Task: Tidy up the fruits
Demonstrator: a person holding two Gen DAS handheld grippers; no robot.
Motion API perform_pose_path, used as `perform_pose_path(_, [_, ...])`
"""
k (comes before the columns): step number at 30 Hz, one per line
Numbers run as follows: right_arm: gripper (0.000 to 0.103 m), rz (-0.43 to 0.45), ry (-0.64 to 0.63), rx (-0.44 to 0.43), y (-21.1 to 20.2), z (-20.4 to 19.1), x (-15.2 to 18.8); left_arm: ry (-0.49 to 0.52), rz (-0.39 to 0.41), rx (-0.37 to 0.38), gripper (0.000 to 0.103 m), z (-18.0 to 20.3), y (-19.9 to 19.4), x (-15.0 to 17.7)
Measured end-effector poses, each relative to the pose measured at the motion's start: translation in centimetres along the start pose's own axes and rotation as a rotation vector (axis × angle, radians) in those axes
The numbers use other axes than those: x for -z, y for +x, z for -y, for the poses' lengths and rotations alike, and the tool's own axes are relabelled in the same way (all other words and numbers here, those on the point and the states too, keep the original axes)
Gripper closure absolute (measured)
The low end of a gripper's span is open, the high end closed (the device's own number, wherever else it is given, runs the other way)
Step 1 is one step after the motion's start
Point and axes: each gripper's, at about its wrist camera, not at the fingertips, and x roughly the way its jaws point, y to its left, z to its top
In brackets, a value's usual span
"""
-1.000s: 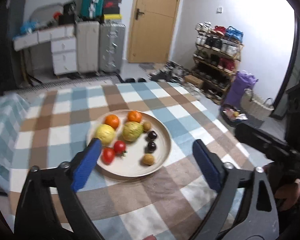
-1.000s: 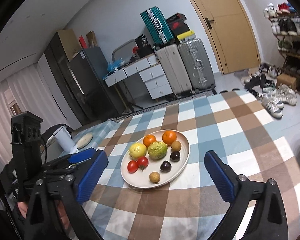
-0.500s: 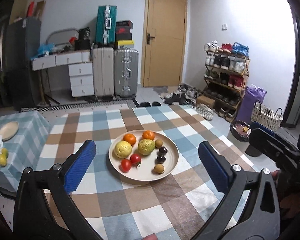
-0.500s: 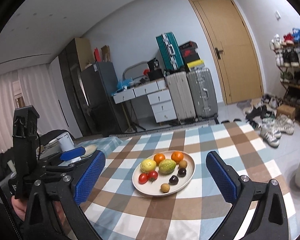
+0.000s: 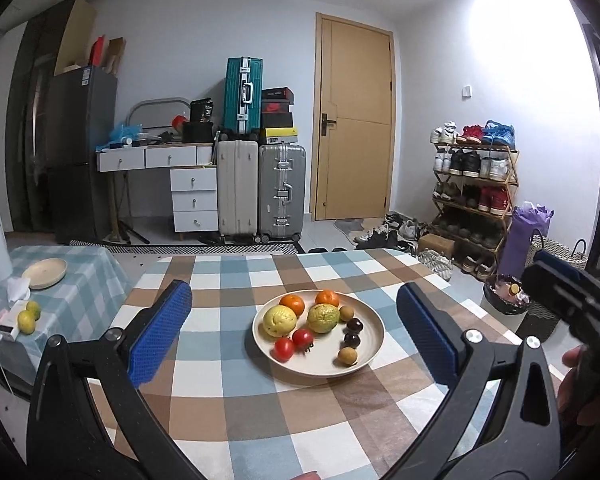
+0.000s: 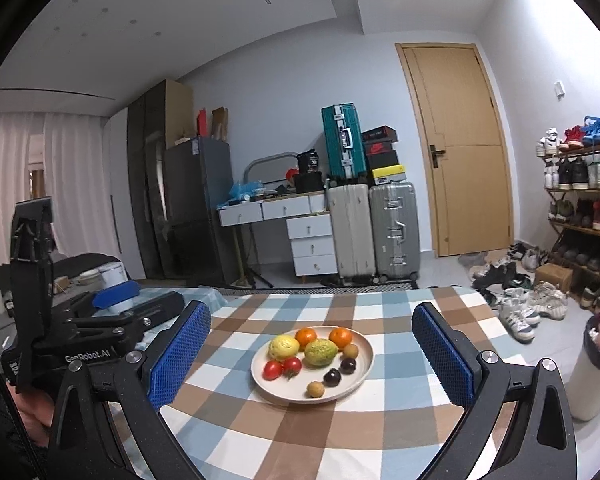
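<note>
Now I have pulled both my left tongs (image 5: 294, 334) and right tongs (image 6: 312, 358) back, wide open and empty, so the fruit plate (image 5: 370, 354) sits sorted on the checked desk (image 5: 260, 420).

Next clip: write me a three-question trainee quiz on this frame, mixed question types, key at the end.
1. True or false: the left gripper is shut on a tomato.
2. How many dark plums lie on the plate?
A) one B) two C) four
3. Fill in: the two oranges sit at the plate's ___ edge, toward the door.

Key: 1 false, both the left gripper and the right gripper are open and hold nothing; 2 B; 3 far.
</note>
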Motion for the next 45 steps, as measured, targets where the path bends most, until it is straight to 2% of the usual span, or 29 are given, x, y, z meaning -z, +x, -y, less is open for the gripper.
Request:
perform_pose_path(5, [0.0,0.065,-0.082,0.033,-1.0,-1.1,1.0,0.003,0.015,-0.022,0.001,-0.6,0.1,1.4])
perform_pose_path(8, [0.0,0.073,-0.124,0.048,-1.1,-1.6,1.7,-0.012,0.014,-0.025,0.001,-1.3,0.5,2.3])
perform_pose_path(23, [0.0,-0.014,-0.137,0.089,1.1,-0.2,5.5,-0.016,-0.035,-0.064,0.001,-2.9,3.7,7.1])
perform_pose_path(31, [0.0,-0.023,-0.16,0.102,1.9,0.0,6.9,0.035,-0.033,-0.105,0.001,-2.4,5.3,9.8])
perform_pose_path(38, [0.0,-0.073,-0.149,0.089,3.2,0.3,7.5,0.01,-0.063,-0.099,0.001,-3.0,6.0,10.2])
perform_pose_path(41, [0.0,-0.158,-0.131,0.097,4.7,0.6,7.7,0.018,-0.061,-0.095,0.001,-3.0,6.0,10.1])
perform_pose_path(45, [0.0,-0.146,-0.115,0.099,4.6,1.1,7.9,0.009,-0.062,-0.1,0.001,-3.1,6.0,10.0])
